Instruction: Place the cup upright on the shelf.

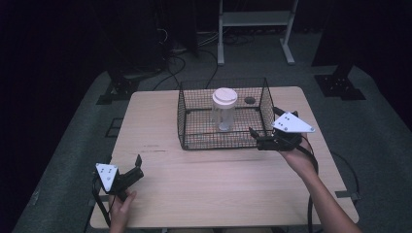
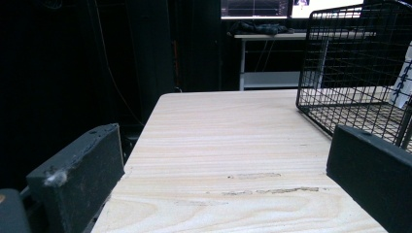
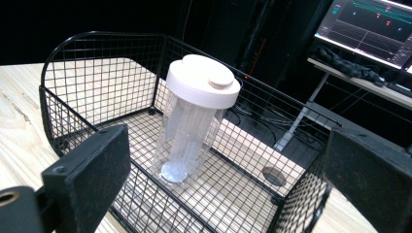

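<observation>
A clear plastic jar with a white lid (image 1: 224, 108) (image 3: 192, 116) stands upright inside a black wire basket (image 1: 194, 136) (image 3: 92, 92) at the back middle of the wooden table (image 1: 214, 179). My right gripper (image 1: 263, 134) hovers open at the basket's front right corner, its jaws wide apart and pointing at the jar with nothing between them. My left gripper (image 1: 137, 167) rests open near the table's front left corner, far from the basket (image 2: 350, 63), and holds nothing.
A round hole (image 1: 249, 100) (image 3: 274, 176) in the tabletop lies behind the basket. A white frame stand (image 1: 255, 22) and cables sit on the floor beyond the table. A monitor (image 3: 374, 29) on a desk glows in the right gripper view.
</observation>
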The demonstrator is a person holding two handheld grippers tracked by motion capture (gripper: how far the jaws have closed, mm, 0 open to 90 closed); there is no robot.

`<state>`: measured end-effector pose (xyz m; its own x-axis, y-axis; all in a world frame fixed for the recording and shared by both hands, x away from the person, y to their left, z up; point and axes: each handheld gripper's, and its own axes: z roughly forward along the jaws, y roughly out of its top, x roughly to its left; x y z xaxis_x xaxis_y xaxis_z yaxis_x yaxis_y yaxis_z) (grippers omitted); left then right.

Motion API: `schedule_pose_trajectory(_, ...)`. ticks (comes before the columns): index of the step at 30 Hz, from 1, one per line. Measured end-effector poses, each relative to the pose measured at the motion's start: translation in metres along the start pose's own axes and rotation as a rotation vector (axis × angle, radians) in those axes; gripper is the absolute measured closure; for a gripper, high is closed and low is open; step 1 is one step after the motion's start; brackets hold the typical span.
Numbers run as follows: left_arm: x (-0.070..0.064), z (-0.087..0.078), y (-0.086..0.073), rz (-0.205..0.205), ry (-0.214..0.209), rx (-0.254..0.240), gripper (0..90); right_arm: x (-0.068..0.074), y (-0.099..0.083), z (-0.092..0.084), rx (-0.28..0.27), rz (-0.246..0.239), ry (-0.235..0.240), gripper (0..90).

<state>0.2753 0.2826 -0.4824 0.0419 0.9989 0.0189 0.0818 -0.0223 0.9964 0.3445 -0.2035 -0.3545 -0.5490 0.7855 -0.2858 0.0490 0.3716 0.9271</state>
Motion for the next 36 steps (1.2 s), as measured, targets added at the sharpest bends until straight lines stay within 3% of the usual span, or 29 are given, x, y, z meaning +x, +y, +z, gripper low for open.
schedule_pose_trajectory(36, 0.0, 0.0, 0.0, 0.007, 0.0, 0.003, 0.0, -0.008, -0.064, -0.038, 0.084, 0.048, -0.053, 2.7)
